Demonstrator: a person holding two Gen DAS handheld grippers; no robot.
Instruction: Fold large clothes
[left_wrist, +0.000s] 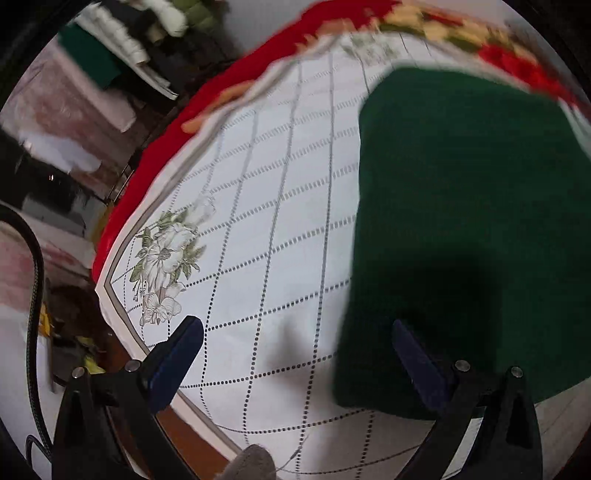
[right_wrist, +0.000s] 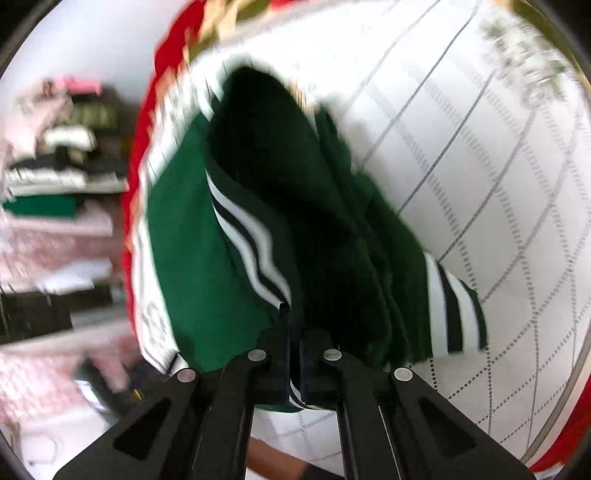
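A: Where's the green garment (right_wrist: 184, 236)?
B: Lifted over the counter (right_wrist: 480, 184), its striped hem pinched in the right hand-held gripper (right_wrist: 294, 354).
A: The left hand-held gripper (left_wrist: 295, 347)?
B: Spread wide, empty.

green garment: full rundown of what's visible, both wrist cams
The green garment is dark green, soft, knit-looking cloth with white-and-dark striped ribbed trim; one striped cuff hangs free. In the right wrist view it is bunched and lifted, its striped edge pinched in the shut right gripper. In the left wrist view it lies as a flat folded slab on the white checked tablecloth; the open left gripper grips nothing, one finger over its near edge.
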